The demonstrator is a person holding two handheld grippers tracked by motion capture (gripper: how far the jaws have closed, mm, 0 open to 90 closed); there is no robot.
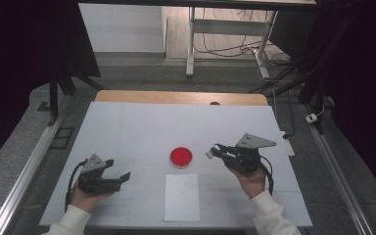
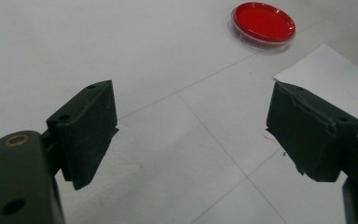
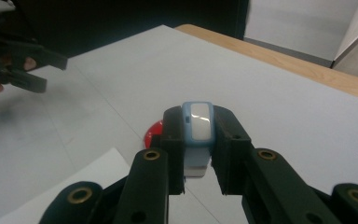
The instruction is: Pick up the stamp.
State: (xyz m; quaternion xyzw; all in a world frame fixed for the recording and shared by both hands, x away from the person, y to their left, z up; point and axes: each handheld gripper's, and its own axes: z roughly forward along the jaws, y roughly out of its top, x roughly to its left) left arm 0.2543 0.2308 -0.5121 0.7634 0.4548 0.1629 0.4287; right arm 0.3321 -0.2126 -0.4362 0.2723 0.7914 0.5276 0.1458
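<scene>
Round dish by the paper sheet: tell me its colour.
Bright red inside a clear rim; the round dish shows best in the left gripper view.

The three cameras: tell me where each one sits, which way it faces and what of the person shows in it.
High view: above the person's side, looking forward and down on the white table; both hands show, with the left gripper and the right gripper.
Left gripper view: low over the table, looking between open jaws toward the red dish and the paper sheet.
Right gripper view: looking along jaws shut on a small blue-and-white device.
Shared: the red dish shows in all three.
</scene>
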